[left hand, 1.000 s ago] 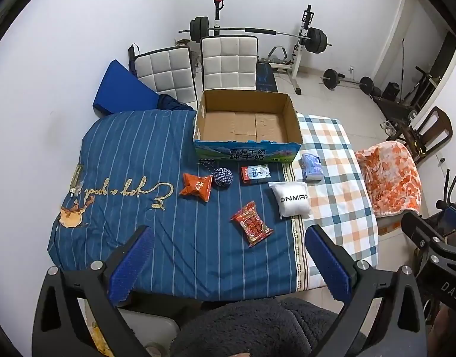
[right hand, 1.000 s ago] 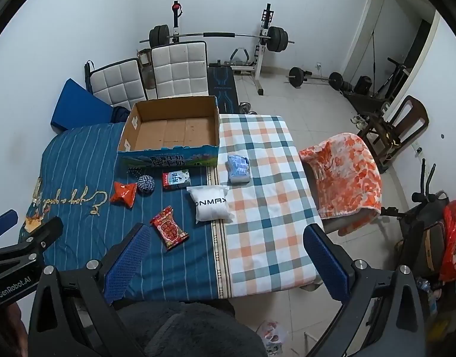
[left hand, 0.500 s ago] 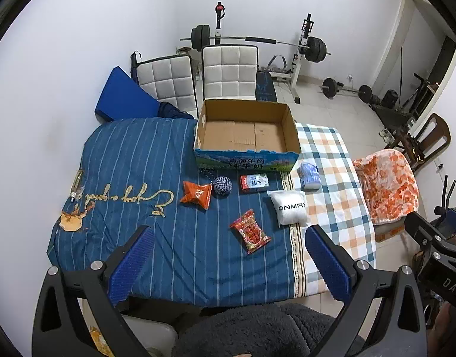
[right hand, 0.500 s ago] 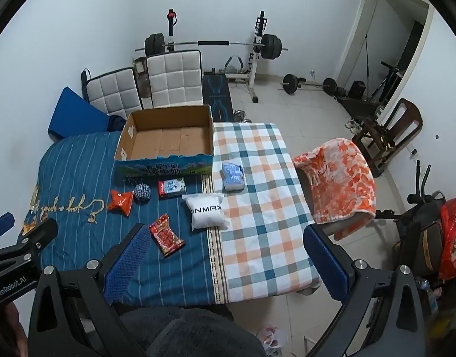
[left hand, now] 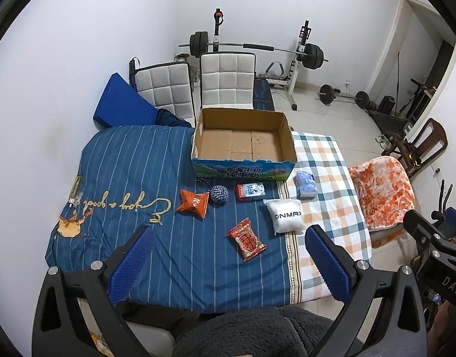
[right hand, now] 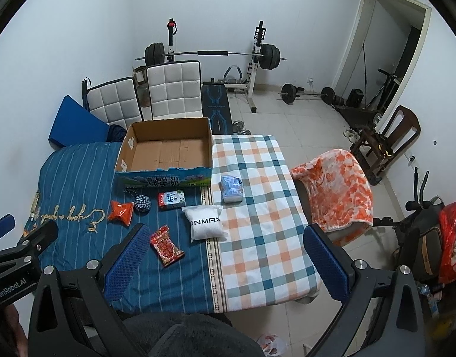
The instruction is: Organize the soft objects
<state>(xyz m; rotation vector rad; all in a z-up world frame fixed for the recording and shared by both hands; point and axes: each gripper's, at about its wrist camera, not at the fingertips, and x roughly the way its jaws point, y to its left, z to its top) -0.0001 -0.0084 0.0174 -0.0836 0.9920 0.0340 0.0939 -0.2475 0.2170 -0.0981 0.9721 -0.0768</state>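
Observation:
An empty cardboard box (left hand: 243, 139) (right hand: 165, 151) stands at the back of a cloth-covered table. In front of it lie an orange snack bag (left hand: 193, 203) (right hand: 120, 208), a blue-white rope ball (left hand: 219, 193) (right hand: 142, 202), a red-white packet (left hand: 251, 191) (right hand: 171, 199), a red snack bag (left hand: 247, 239) (right hand: 166, 245), a white pillow pack (left hand: 285, 215) (right hand: 205, 222) and a pale blue pack (left hand: 305, 184) (right hand: 231, 188). My left gripper (left hand: 228, 261) and right gripper (right hand: 225, 258) are both open and empty, held high above the table's near edge.
Two white padded chairs (left hand: 226, 81) and a blue cushion (left hand: 120, 105) stand behind the table. A barbell rack (right hand: 210, 56) is by the far wall. A chair with an orange blanket (right hand: 338, 187) stands to the right of the table.
Both grippers have pulled back and up from the table, so the objects look smaller. Nothing on the table has moved. Both stay open.

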